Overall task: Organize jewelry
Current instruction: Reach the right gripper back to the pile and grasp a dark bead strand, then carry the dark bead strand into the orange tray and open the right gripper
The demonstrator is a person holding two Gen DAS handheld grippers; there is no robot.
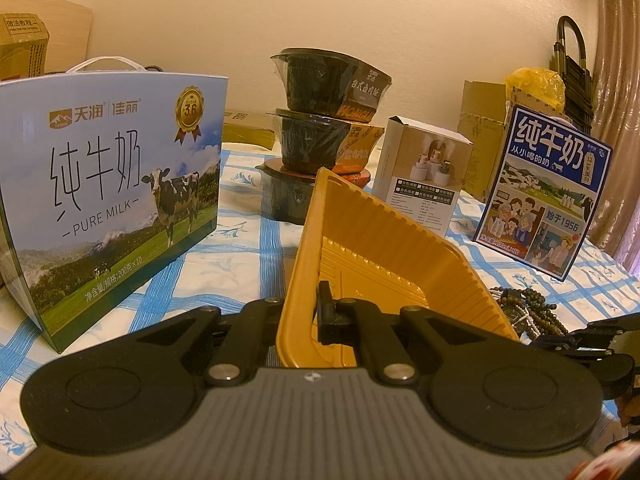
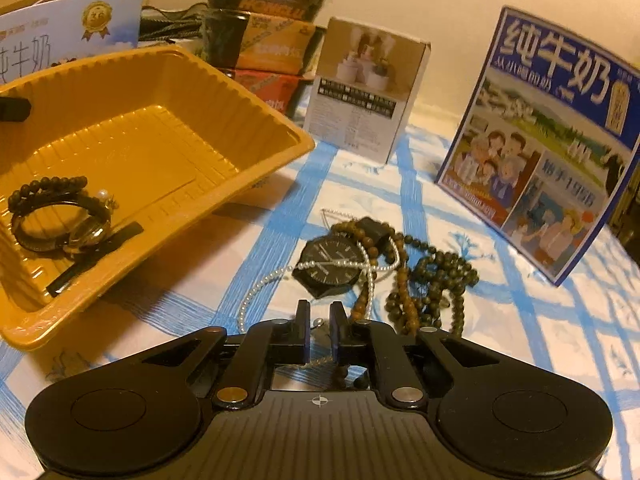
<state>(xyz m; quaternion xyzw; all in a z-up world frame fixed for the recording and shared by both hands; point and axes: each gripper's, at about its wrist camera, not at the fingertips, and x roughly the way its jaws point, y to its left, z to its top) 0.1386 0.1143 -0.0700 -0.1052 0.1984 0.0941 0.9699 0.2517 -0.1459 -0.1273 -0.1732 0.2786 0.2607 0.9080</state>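
Tray (image 2: 152,128), yellow plastic with ribbed walls, sits tilted on the counter (image 2: 440,208), which carries a white cloth with blue stripes. Left gripper (image 1: 298,312) is clamped on the tray's near rim, one finger outside the wall and one inside; the rim is lifted on that side. Inside the tray, in the right wrist view: a dark watch (image 2: 76,232) with its strap looped, and a bracelet of dark beads (image 2: 44,188) resting against it, with a small pearl beside them.

Remaining jewelry lies in a tangled pile on the cloth, just beside the tray: a black-faced watch (image 2: 332,264), a thin strand of small pearls (image 2: 272,280) crossing over its face, and several strings of brown and olive wooden beads (image 2: 432,280) heaped to its right. From the left wrist view the same pile shows past the tray's far corner.

Right gripper (image 2: 320,336) is low over the near edge of the pile. Its jaws stand narrow, with only a slim gap between the pads; a thin chain runs across that gap and a small silver bead sits between the tips. Whether the pads actually pinch the chain cannot be told.

Background: two milk cartons (image 1: 112,200), a stack of black bowls (image 1: 320,128) and a small white box (image 1: 424,172).
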